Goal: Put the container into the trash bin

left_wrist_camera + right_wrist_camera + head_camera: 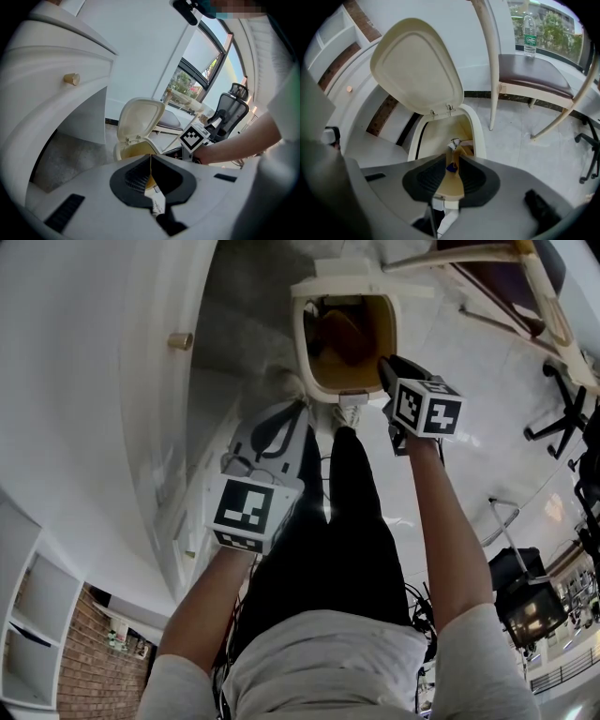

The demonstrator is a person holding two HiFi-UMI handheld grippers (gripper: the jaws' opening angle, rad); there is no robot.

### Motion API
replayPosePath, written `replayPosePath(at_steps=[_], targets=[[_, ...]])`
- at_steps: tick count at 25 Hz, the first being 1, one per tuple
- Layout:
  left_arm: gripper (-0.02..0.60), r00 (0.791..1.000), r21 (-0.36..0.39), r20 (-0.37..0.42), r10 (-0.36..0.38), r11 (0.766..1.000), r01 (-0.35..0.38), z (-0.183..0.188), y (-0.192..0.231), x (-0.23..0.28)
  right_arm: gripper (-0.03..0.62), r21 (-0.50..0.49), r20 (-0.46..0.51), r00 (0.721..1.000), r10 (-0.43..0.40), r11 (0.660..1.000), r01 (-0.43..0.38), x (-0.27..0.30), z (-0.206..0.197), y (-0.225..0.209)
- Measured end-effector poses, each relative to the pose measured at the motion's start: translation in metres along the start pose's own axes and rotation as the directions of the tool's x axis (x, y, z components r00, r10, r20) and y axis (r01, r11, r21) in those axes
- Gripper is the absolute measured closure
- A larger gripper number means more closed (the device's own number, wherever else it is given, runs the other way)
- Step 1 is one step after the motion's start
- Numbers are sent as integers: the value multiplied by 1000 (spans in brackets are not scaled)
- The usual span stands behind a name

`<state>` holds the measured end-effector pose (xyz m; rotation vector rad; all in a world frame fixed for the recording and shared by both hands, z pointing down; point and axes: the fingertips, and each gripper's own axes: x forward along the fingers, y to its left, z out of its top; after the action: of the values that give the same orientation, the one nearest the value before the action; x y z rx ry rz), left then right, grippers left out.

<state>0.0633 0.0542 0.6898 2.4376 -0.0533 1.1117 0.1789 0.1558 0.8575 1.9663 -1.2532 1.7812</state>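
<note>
A cream pedal trash bin [302, 352] stands on the floor with its lid [417, 65] up. My right gripper [384, 362] hovers over the bin's near right rim. In the right gripper view its jaws [453, 157] are pinched on a tan container [450, 185] with a white scrap and a blue bit at its top, above the bin opening [476, 126]. A brown shape [342, 334] shows inside the bin, just past the tips. My left gripper [286, 413] is held back near the bin [123, 152], shut [151, 164] and empty.
The person's shoe [347, 413] presses the bin's pedal. A white cabinet with a round knob [71, 78] curves along the left. A chair with a dark seat [534, 75] and a water bottle [529, 28] stand behind the bin. An office chair [232, 105] is at the right.
</note>
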Motion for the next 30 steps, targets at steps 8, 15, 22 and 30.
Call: replayPosePath(at_steps=[8,15,22,30], targets=[[563,1000,21,10,0,1000,0,14,-6,-4,523,-45,14,1000,24,999,-24,-14,10,11],[563,999,50,47,2,999,-5,41,-16,-18,523,-84,56,997,55,995,-50,-44,26,31],[563,998,96,68,-4,995,-2,65,-36,-45,539,-171,72,993,95,982,-82,-84,36,57],[563,997,106,73,-24,994,16,84,-65,-70,556,-251,112,984,141,962,-109,-154,50,83]])
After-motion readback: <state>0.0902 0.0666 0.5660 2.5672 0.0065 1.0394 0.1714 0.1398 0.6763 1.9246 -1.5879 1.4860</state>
